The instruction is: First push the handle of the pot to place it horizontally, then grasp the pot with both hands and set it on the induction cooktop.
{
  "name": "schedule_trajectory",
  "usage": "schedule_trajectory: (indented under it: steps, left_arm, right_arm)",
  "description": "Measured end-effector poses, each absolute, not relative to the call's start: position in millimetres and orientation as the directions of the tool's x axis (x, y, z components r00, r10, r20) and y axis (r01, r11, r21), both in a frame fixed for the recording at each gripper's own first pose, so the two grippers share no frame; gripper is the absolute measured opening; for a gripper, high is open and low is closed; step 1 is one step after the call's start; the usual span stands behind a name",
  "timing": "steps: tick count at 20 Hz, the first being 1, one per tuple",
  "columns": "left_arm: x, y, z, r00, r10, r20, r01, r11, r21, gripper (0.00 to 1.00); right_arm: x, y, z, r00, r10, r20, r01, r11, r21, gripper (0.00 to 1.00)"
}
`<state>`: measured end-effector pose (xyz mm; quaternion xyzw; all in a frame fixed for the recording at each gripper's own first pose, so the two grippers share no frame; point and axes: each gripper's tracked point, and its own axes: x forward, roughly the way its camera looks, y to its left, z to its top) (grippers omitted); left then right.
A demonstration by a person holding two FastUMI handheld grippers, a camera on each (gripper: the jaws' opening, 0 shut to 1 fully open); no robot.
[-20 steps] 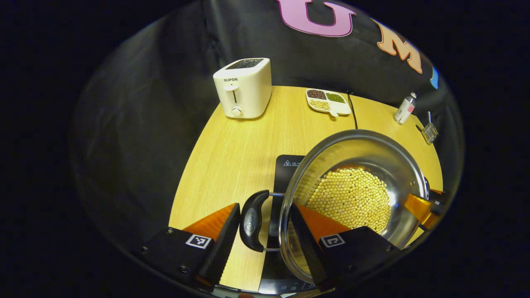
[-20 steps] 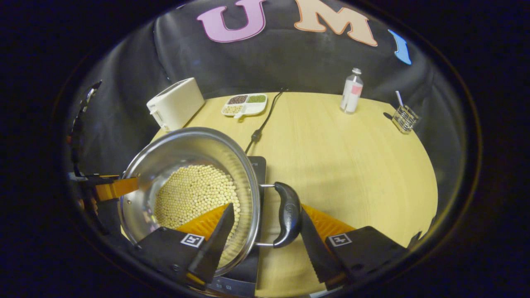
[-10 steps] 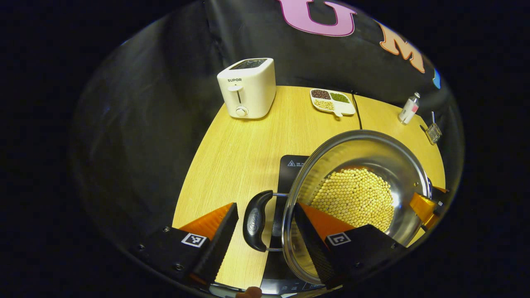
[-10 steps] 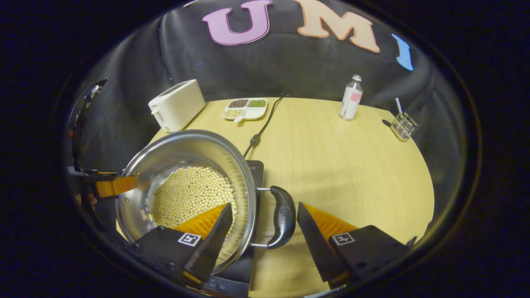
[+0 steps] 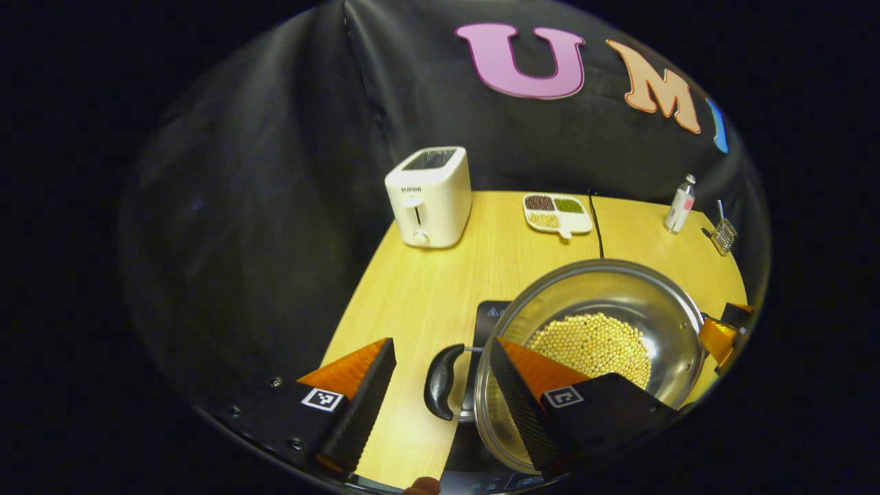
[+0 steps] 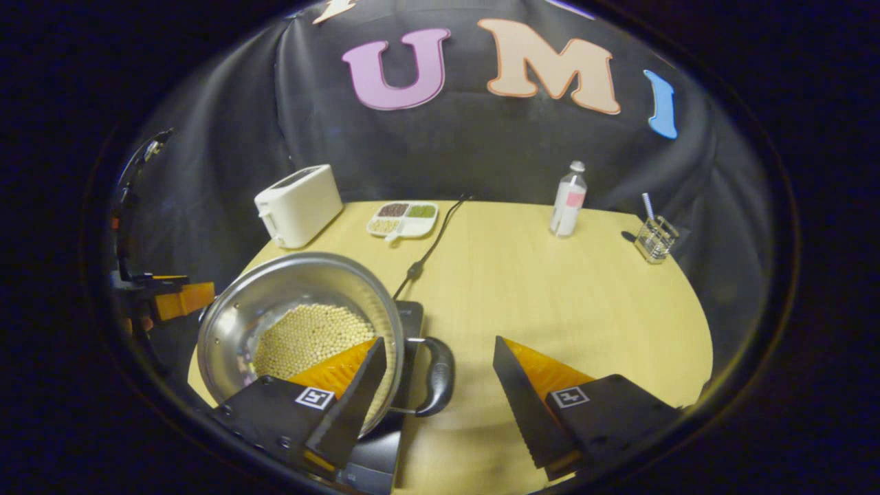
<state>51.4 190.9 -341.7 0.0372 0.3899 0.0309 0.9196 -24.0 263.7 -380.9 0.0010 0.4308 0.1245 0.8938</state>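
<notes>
Nearest to us in the left gripper view, our left gripper (image 5: 440, 405) stands with its fingers spread wide. The pot's black side handle (image 5: 440, 381) lies in the gap between them, touching neither. In the right gripper view our right gripper (image 6: 436, 405) is likewise spread apart — the pot's other black handle (image 6: 438, 377) sits between the fingers, clear of both.

The steel pot (image 6: 275, 302) rests on the black induction cooktop (image 6: 409, 320), its floor covered with pale yellow beans (image 6: 309, 337). The same pot (image 5: 619, 289) in the left gripper view hides most of the cooktop (image 5: 491, 316), whose corner shows past the rim. Both handles lie level, sticking out sideways from the rim. At the pot's far side in each view we see the other gripper close by the rim.

Farther across the wooden worktop (image 6: 550, 295), a black power cord (image 6: 430, 247) runs from the cooktop toward the back edge. Beyond it stand a white toaster (image 6: 299, 205), a divided dish of grains (image 6: 402, 218), a small bottle (image 6: 567, 199) and — farthest right — a wire holder (image 6: 653, 237).
</notes>
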Motion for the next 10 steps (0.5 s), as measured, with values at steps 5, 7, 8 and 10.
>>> schedule_trajectory:
  steps: [5,7,8,10]
  left_arm:
    - [69,169,-272,0.816,0.102,-0.569,-0.009,0.986,0.164,0.90]
    - [71,151,-248,0.843,0.100,-0.528,-0.020,0.988,0.155,0.89]
    - [71,143,-236,0.856,0.101,-0.506,-0.025,0.988,0.155,0.89]
    - [70,123,-206,0.886,0.095,-0.453,-0.030,0.989,0.147,0.89]
  right_arm:
    - [3,214,-350,0.694,0.188,-0.695,-0.180,0.980,0.085,0.98]
    - [13,194,-338,0.721,0.177,-0.670,-0.173,0.982,0.074,0.95]
    - [18,183,-330,0.737,0.172,-0.653,-0.170,0.983,0.068,0.96]
    - [30,161,-312,0.782,0.154,-0.604,-0.169,0.985,0.033,0.98]
